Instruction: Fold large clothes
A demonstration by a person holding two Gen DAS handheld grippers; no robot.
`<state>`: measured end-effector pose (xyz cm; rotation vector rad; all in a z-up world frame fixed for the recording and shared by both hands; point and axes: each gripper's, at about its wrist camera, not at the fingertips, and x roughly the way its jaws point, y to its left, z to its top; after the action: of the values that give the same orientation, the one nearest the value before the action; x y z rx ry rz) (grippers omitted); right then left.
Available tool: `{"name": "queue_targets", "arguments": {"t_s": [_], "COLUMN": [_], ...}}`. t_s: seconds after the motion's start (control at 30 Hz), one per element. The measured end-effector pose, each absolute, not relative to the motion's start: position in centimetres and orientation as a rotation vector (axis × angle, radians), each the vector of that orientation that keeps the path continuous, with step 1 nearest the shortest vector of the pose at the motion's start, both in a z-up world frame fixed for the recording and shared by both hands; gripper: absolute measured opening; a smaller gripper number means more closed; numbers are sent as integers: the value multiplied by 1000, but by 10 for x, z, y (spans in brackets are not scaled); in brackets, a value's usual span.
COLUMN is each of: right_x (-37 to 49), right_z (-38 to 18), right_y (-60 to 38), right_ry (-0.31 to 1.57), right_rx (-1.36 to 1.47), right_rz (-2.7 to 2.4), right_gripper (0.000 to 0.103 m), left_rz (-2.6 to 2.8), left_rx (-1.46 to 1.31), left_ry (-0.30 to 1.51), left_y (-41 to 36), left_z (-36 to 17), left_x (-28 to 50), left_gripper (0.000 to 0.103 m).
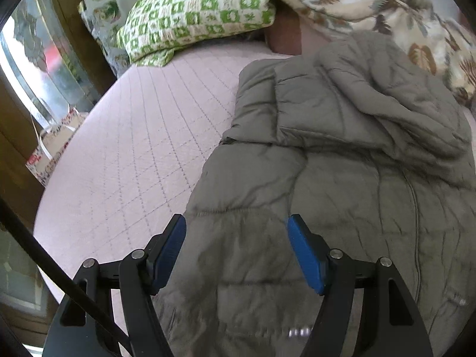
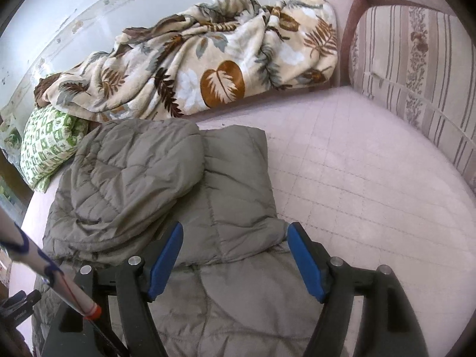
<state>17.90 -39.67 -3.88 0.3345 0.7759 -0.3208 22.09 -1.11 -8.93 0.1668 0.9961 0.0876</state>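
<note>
Two hand-held grippers are seen above a grey quilted jacket (image 1: 342,163) that is laid on a pale pink quilted bed (image 1: 134,148), and neither is clamped on anything. The left hand-held gripper (image 1: 236,253) is held with its blue pads apart over the near left part of the garment, and only loose fabric is seen in the gap between them, with no pad visibly pressed against it. The right hand-held gripper (image 2: 235,260) is likewise held apart, over the near right part, where a folded-in panel is seen to lie across the body of the jacket. The hood is laid back over the far half, so that the garment is already gathered into a narrower, roughly rectangular bundle; this arrangement is judged to be a partly finished fold, with the sides brought in and the near end not yet turned up. The jacket is placed toward the middle of the bed, probably so that flat, clear mattress is left on both sides for spreading and pressing. A green patterned pillow (image 1: 193,15) and a crumpled leaf-print blanket (image 2: 193,68) are pushed to the far edge, against the wall, apparently to be kept out of the folding area. A striped cushion (image 2: 416,74) is seen at the far right. Both grippers are tilted downward toward the fabric, which is taken as readiness for a fresh grasp at the near hem.
</note>
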Motion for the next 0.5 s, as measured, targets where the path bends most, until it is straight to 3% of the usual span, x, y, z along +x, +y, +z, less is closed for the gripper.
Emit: {"name": "queue_targets", "arguments": {"t_s": [0.5], "right_x": [171], "right_z": [-18], "right_y": [-364], "right_ry": [722], "right_rx": [263], "right_rz": [-287], "right_gripper": [78], "left_rz": [110], "left_rx": [333], "left_ry": [879], "left_y": [-21], "left_z": [-56], "left_x": [161], "left_gripper": [71]}}
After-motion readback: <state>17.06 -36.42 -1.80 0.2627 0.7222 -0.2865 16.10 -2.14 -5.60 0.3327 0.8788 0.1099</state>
